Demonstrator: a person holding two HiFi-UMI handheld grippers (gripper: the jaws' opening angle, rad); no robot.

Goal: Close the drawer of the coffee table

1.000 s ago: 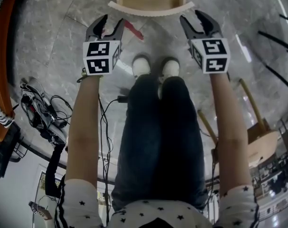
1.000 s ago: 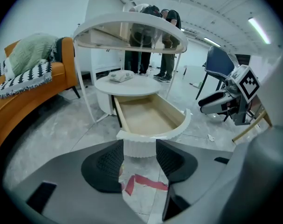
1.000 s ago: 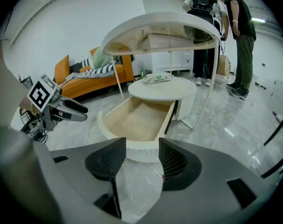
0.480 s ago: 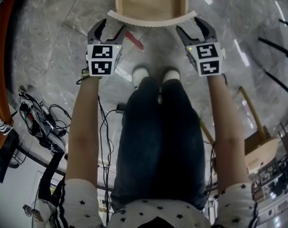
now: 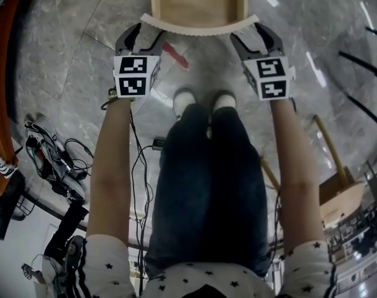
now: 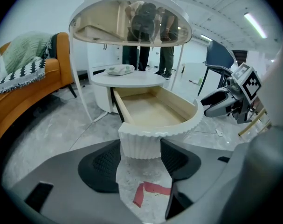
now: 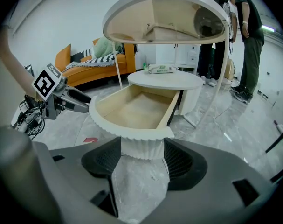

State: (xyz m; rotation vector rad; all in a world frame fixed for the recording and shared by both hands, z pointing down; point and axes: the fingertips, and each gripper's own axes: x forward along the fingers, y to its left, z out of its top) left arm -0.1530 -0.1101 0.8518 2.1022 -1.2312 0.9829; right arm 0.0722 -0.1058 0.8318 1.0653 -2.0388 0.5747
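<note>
Cream ribbed front of the drawer (image 5: 200, 25) is sitting well out from the coffee table (image 6: 132, 78), so the closing isn't happening yet as far as I can tell. The left gripper (image 5: 143, 36) and right gripper (image 5: 251, 36) are hovering right at the two ends of that curved front, both pointing down toward it. Both sets of jaws have just been opening and are standing spread wide. A bit of the ribbed front is showing between them, but nothing is pinching it. I'm guessing the whole push is what's remaining.
</note>
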